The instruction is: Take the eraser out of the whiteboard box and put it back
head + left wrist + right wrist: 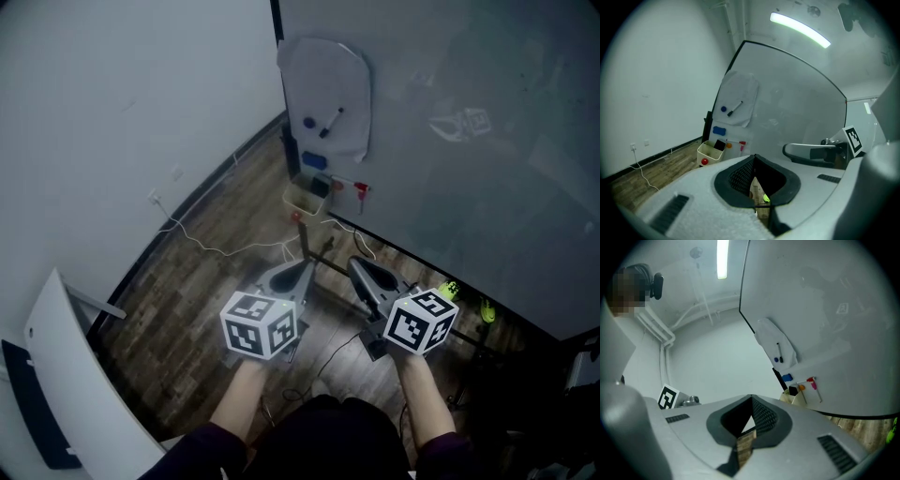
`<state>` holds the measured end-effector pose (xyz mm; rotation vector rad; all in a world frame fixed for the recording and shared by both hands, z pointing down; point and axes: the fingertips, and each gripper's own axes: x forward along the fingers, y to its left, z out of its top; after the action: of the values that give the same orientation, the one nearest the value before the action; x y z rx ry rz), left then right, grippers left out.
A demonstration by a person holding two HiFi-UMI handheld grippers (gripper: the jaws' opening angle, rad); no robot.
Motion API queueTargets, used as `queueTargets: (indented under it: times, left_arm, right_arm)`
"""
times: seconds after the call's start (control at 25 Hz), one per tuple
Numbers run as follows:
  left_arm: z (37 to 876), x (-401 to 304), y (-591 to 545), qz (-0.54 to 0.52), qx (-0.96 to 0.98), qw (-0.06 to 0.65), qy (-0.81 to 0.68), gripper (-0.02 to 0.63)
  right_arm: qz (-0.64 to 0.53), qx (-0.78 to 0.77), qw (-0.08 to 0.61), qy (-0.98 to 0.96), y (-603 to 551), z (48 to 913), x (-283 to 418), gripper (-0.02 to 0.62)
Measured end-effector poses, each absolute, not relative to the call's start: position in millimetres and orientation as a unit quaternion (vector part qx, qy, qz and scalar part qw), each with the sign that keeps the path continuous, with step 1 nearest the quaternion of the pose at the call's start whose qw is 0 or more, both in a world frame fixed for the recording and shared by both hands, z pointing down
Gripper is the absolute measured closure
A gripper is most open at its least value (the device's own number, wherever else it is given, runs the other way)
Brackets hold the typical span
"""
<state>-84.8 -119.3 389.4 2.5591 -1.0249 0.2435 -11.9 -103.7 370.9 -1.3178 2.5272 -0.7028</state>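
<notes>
Nothing done yet: my left tongs (754,156) and right tongs (751,397) are both closed, empty. The dark block eraser (720,145) sits in the cream plastic whiteboard box (707,155), well ahead.

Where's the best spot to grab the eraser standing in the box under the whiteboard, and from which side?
Take the dark eraser by its top end, which stands proud of the rim of the cream box. Probably best to come down from above, a little from the front: the box walls cover its lower part and the whiteboard stands right behind it.
</notes>
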Motion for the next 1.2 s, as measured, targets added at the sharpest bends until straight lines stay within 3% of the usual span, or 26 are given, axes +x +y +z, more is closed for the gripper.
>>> queueTargets:
  times: [1.2]
  left_arm:
    - [422, -62, -227, 0.077, 0.897, 0.193, -0.391, 0.6]
  right_arm:
    - [-0.267, -0.418, 0.088, 0.864, -210, 401, 5, 0.592]
